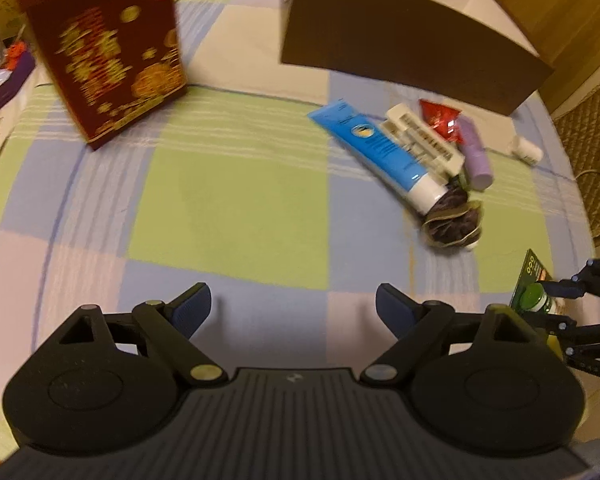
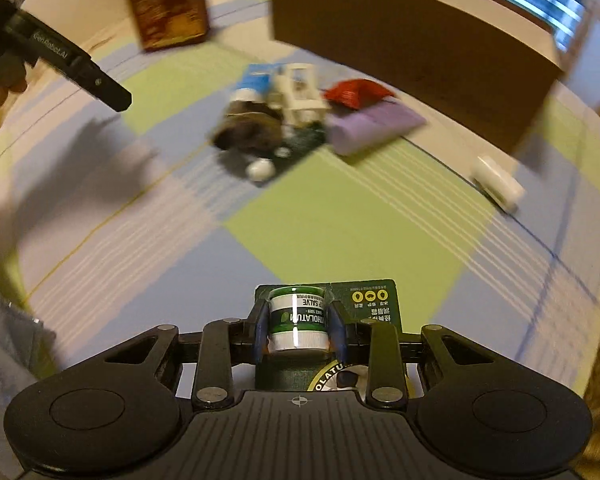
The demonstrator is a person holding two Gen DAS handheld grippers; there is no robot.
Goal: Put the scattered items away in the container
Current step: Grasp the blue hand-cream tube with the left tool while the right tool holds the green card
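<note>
In the right wrist view my right gripper [image 2: 298,322] is shut on a small green-and-white salve jar [image 2: 296,316] mounted on a dark green card [image 2: 372,300], low over the checked cloth. The left wrist view shows that jar [image 1: 534,298] at its right edge. My left gripper [image 1: 292,296] stands open above bare cloth with nothing between its fingers. A brown cardboard box [image 1: 400,40] stands at the back. In front of it lie a blue tube [image 1: 376,148], a white carton [image 1: 424,140], a red packet [image 1: 440,118], a purple tube [image 1: 476,152], a dark scrunchie [image 1: 454,216] and a small white bottle [image 1: 526,150].
A tall red box with gold print [image 1: 108,52] stands at the back left. A woven basket [image 1: 588,152] sits beyond the table's right edge. Clutter lies off the far left edge. One black finger [image 2: 80,68] of the left gripper reaches in at the upper left of the right wrist view.
</note>
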